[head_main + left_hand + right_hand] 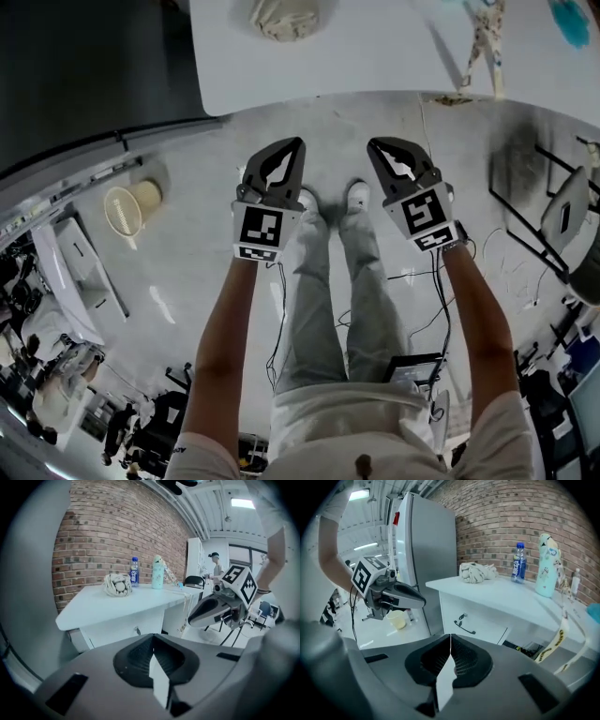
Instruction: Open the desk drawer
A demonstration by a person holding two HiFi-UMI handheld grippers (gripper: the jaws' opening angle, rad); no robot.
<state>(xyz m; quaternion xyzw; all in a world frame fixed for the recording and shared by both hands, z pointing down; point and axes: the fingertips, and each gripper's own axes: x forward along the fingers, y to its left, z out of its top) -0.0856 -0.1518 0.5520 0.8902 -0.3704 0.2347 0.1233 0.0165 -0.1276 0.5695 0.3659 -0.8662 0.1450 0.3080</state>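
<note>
Nearest the lens: left gripper (153, 635) and right gripper (450, 636), jaws of both pressed together, nothing between them. Held side by side above the floor, short of the desk (501, 597), touching nothing. Drawer (480, 625) closed, set under the desktop at the end next to the refrigerator (426, 550), dark handle (464, 628) on its front. On the desktop: rolled cloth (477, 572), bottle (518, 563), patterned flask (547, 566). Behind, a brick wall (511, 513).
</note>
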